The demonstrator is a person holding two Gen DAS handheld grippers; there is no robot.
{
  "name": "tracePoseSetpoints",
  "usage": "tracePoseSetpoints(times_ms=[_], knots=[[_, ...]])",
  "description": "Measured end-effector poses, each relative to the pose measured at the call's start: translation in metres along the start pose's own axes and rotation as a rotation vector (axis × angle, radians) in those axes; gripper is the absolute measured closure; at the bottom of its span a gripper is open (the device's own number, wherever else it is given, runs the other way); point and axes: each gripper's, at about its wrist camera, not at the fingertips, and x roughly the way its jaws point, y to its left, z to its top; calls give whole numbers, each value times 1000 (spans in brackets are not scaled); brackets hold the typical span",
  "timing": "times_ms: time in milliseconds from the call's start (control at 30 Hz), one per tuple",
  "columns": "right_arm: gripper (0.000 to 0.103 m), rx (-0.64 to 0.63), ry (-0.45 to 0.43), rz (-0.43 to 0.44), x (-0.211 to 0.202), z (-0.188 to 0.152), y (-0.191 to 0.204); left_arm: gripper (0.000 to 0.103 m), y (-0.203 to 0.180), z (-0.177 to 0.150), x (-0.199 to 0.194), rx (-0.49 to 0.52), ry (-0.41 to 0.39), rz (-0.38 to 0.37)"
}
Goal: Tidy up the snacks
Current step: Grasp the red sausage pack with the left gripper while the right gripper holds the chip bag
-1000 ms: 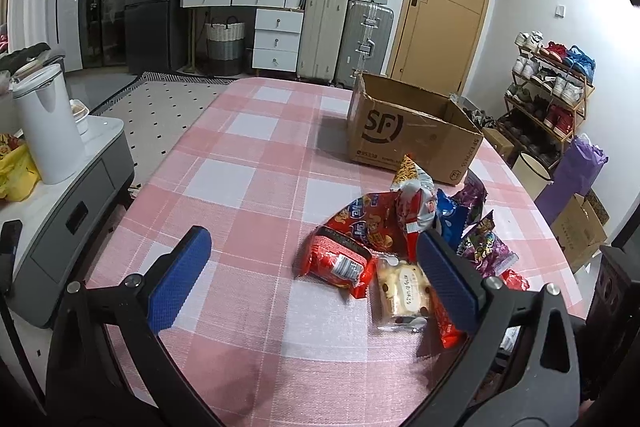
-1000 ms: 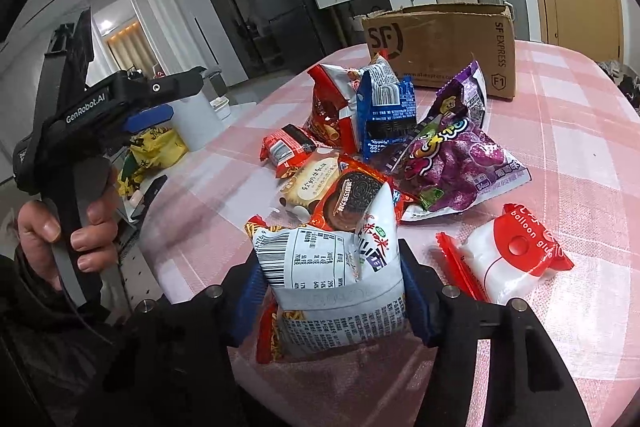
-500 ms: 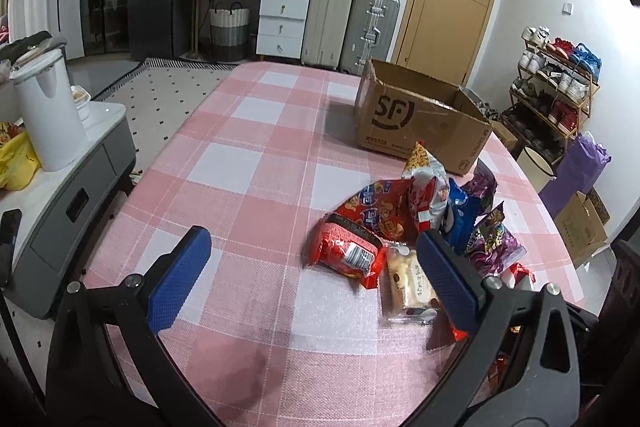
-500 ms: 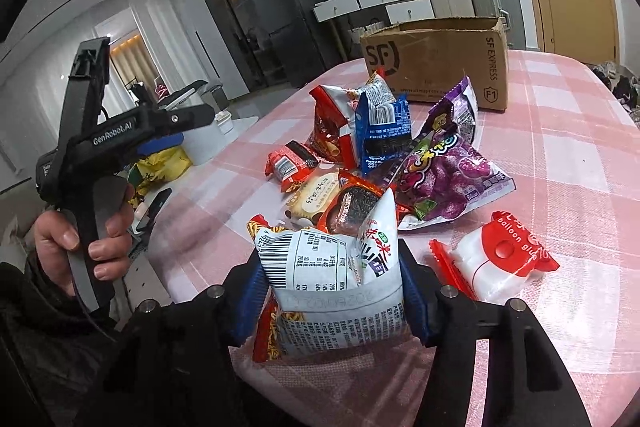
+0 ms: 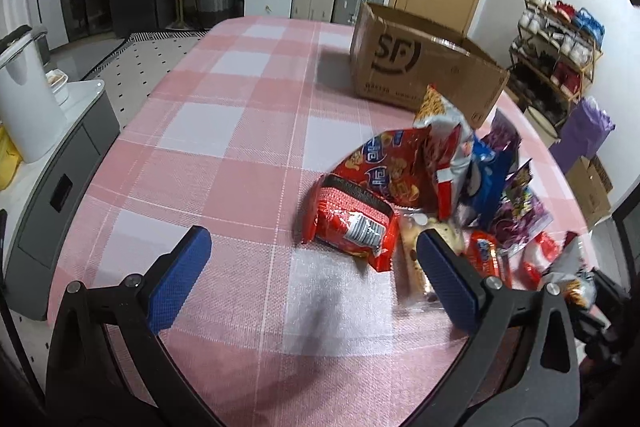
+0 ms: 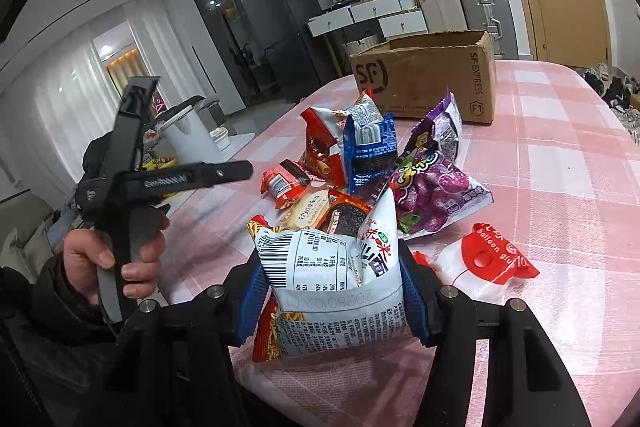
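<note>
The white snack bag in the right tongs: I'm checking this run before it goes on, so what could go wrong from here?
1. The white snack bag is soft and pinched low, so it may slip or crush on the way to the cardboard box.
2. The snack pile lies in between; a low carry could knock packets over.
3. The open left tongs may nudge the red packet.

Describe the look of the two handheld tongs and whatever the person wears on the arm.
Both tongs are black frames with silver bolts and textured blue pads: the left tongs and the right tongs. In the right wrist view, the left tool shows a black pistol handle with white lettering. The left hand emerges from a dark sleeve.
</note>
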Motion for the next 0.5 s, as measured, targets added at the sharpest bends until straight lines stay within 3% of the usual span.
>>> tracePoseSetpoints(times_ms=[233,500], knots=[[44,15,-7,6,-3,-1,-7,1,-11,7,38,54,61,19],[44,29,-14,14,-3,-2,-16,1,-11,12,66,49,99,20]])
